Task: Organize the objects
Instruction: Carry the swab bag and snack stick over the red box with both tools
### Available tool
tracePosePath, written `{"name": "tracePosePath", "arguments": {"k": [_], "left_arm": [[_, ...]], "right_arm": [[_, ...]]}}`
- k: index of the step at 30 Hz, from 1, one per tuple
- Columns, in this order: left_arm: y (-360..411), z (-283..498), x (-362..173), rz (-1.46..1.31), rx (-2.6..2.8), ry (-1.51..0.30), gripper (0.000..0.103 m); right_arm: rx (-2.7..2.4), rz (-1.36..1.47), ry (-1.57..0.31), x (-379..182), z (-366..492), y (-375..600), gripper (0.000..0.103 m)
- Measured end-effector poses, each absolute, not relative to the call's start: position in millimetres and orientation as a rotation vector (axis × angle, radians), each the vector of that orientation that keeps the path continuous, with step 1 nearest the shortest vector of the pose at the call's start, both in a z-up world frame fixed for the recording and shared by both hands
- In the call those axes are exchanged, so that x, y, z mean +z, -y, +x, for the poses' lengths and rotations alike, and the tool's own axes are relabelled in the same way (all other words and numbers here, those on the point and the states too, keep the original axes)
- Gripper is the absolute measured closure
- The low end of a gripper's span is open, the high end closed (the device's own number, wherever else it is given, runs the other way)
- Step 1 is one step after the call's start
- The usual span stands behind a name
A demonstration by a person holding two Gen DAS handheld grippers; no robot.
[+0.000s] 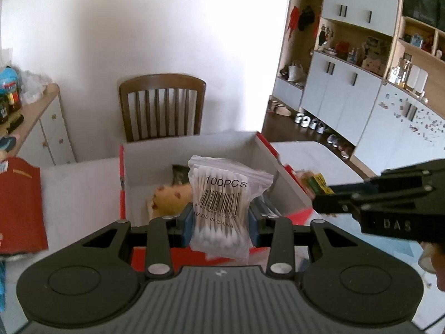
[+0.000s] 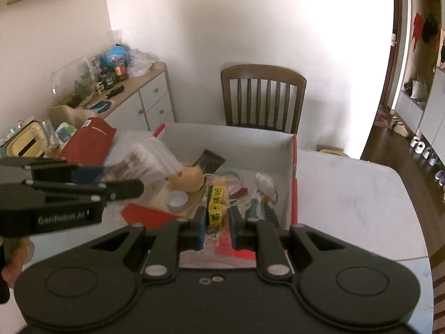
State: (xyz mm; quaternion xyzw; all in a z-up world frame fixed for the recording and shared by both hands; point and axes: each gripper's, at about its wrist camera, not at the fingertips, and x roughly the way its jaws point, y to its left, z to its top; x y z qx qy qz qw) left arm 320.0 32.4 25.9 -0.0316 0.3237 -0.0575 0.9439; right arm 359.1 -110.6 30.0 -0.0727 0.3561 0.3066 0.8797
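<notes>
Left gripper (image 1: pixel 221 222): squeezed tight on a clear bag of cotton swabs (image 1: pixel 222 203), holding it up over the box.
Right gripper (image 2: pixel 217 226): pinching a small snack packet (image 2: pixel 217 203) with a yellow strip, over the near side of the box.
Box (image 2: pixel 289 150): a white box with red edges on the table (image 2: pixel 347 189), right in front of both grippers, with its top open.
Inside the box: a yellow round toy (image 2: pixel 186 179), a roll of tape (image 2: pixel 176 199), a dark flat packet (image 2: pixel 211 161) and a little blue and white figure (image 2: pixel 264 197) lie under the grippers.
Behind the box: a brown wooden chair (image 2: pixel 262 94) by the wall.
Left of the box: a red bag (image 2: pixel 89 142), and a cupboard (image 2: pixel 150 94) with jars and bottles on top.
In the way: the two grippers are close together over the box.
</notes>
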Motion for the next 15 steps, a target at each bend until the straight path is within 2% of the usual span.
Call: {"name": "tracePosePath", "arguments": {"k": [15], "left_arm": [[-30, 405, 17, -0.014, -0.112, -0.718, 0.066]], "right_arm": [[0.596, -0.210, -0.786, 8, 409, 91, 0.087]]}}
